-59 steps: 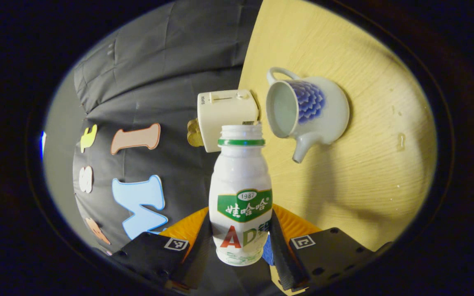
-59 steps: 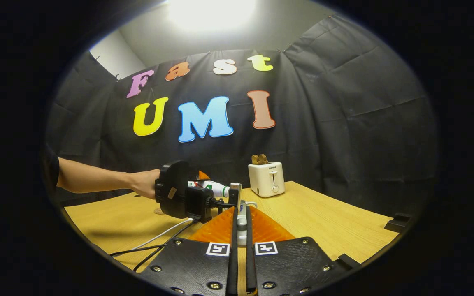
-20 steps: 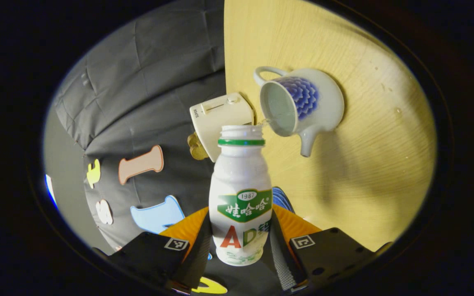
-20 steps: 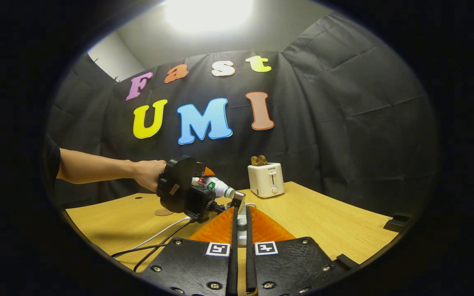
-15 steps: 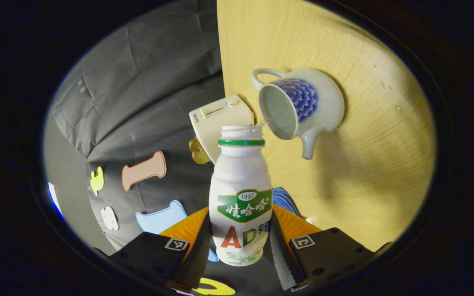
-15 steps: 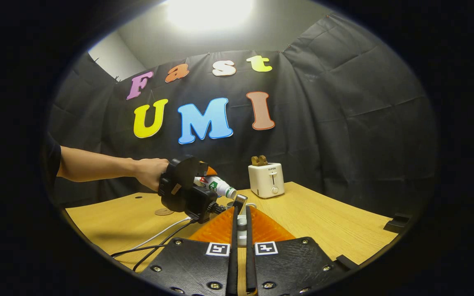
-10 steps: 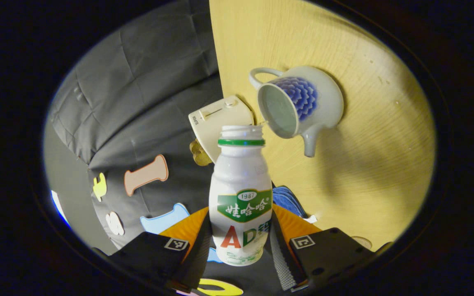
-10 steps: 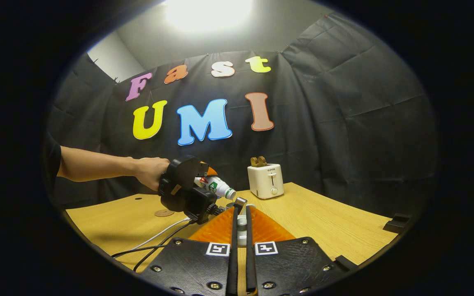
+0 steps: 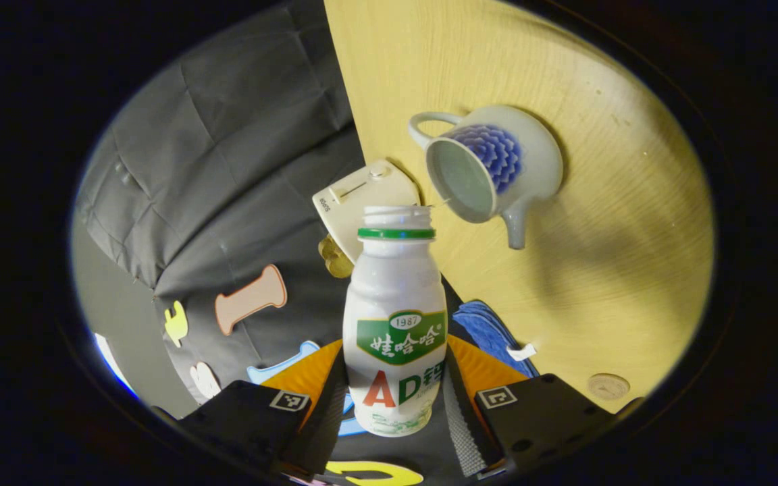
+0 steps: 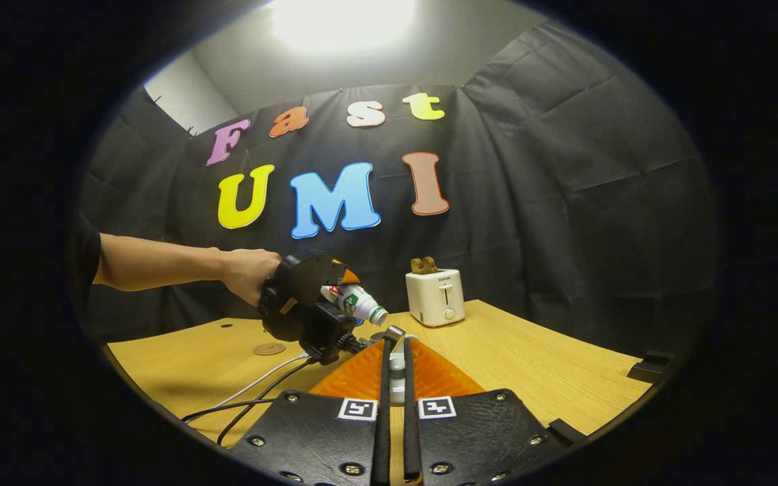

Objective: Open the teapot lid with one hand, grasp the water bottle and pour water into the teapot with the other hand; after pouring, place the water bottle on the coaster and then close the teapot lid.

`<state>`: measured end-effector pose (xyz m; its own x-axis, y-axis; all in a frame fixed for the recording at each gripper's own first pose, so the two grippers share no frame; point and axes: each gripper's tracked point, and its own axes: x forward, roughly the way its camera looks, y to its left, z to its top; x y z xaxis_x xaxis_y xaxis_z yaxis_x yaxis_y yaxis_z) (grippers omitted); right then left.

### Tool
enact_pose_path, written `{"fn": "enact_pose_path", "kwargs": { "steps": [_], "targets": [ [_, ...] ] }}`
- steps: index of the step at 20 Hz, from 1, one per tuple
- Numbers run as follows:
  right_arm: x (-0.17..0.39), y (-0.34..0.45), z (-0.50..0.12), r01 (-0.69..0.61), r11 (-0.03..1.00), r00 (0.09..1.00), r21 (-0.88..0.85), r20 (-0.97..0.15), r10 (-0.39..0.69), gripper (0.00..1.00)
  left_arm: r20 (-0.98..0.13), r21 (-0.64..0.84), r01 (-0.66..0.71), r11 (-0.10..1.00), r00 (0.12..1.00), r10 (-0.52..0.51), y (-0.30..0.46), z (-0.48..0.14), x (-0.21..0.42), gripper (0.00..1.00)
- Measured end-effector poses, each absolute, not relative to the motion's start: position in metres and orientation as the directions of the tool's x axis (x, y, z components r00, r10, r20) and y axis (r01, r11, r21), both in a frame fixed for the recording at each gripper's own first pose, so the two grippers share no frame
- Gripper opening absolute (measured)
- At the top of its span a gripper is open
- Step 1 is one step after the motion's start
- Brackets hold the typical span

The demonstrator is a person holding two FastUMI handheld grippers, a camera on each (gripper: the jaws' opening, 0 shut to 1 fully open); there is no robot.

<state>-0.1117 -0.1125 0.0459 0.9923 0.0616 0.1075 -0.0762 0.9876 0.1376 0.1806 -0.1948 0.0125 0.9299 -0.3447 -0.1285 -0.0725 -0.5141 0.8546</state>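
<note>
My left gripper [image 9: 394,364] is shut on a white open-necked water bottle [image 9: 394,324] with a green label. Beyond the bottle's mouth stands the white teapot [image 9: 490,169] with a blue flower, its top uncovered, and a thin thread of water runs from the mouth to its rim. In the right gripper view a hand holds the left gripper [image 10: 308,310], and the bottle [image 10: 358,304] tilts mouth-down to the right. My right gripper [image 10: 396,347] is shut on the teapot lid [image 10: 396,378], a small white piece between its fingers. A round brown coaster [image 9: 608,387] lies on the table.
A cream toaster [image 10: 436,297] with toast stands at the back of the wooden table [image 10: 531,371]. A blue cloth [image 9: 494,331] lies near the table edge. Cables [image 10: 261,388] trail from the left gripper across the table. The coaster [image 10: 269,349] lies left of the hand.
The left gripper has tipped the bottle further mouth-down and risen slightly. Its view has rotated, bringing the blue cloth and coaster in. The right gripper has stayed put.
</note>
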Motion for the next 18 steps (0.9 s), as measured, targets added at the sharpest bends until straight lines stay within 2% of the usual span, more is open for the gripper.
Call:
{"fn": "enact_pose_path", "kwargs": {
  "steps": [8, 10, 11, 13, 14, 15, 16, 17, 18],
  "targets": [
    [-0.113, -0.111, 0.045, -0.072, 0.989, 0.993, 0.129, 0.102, 0.059, 0.08, -0.123, 0.853, -0.08, -0.515, 0.93, -0.347, -0.195, 0.014, 0.181, 0.8],
    [-0.113, -0.11, 0.045, -0.069, 0.99, 0.993, 0.127, 0.1, 0.056, 0.08, -0.125, 0.858, -0.076, -0.507, 0.928, -0.35, -0.195, 0.013, 0.181, 0.75],
    [-0.113, -0.11, 0.044, -0.067, 0.99, 0.994, 0.125, 0.098, 0.055, 0.08, -0.127, 0.863, -0.07, -0.5, 0.928, -0.349, -0.195, 0.011, 0.18, 0.8],
    [-0.112, -0.11, 0.044, -0.065, 0.99, 0.994, 0.124, 0.094, 0.053, 0.08, -0.128, 0.869, -0.065, -0.49, 0.928, -0.35, -0.193, 0.007, 0.179, 0.75],
    [-0.112, -0.11, 0.044, -0.066, 0.99, 0.994, 0.125, 0.091, 0.055, 0.08, -0.135, 0.87, -0.057, -0.489, 0.928, -0.348, -0.192, 0.003, 0.18, 0.8],
    [-0.112, -0.109, 0.043, -0.065, 0.99, 0.994, 0.124, 0.091, 0.054, 0.08, -0.139, 0.875, -0.05, -0.482, 0.927, -0.347, -0.191, 0.0, 0.181, 0.76],
    [-0.112, -0.11, 0.044, -0.063, 0.991, 0.995, 0.119, 0.091, 0.052, 0.08, -0.142, 0.882, -0.041, -0.469, 0.927, -0.348, -0.19, -0.001, 0.181, 0.8],
    [-0.111, -0.111, 0.045, -0.058, 0.992, 0.994, 0.113, 0.094, 0.048, 0.08, -0.148, 0.895, -0.026, -0.446, 0.925, -0.35, -0.189, -0.003, 0.181, 0.8],
    [-0.11, -0.113, 0.047, -0.055, 0.992, 0.994, 0.111, 0.097, 0.044, 0.08, -0.156, 0.911, -0.003, -0.413, 0.924, -0.35, -0.187, -0.007, 0.181, 0.75]
  ]
}}
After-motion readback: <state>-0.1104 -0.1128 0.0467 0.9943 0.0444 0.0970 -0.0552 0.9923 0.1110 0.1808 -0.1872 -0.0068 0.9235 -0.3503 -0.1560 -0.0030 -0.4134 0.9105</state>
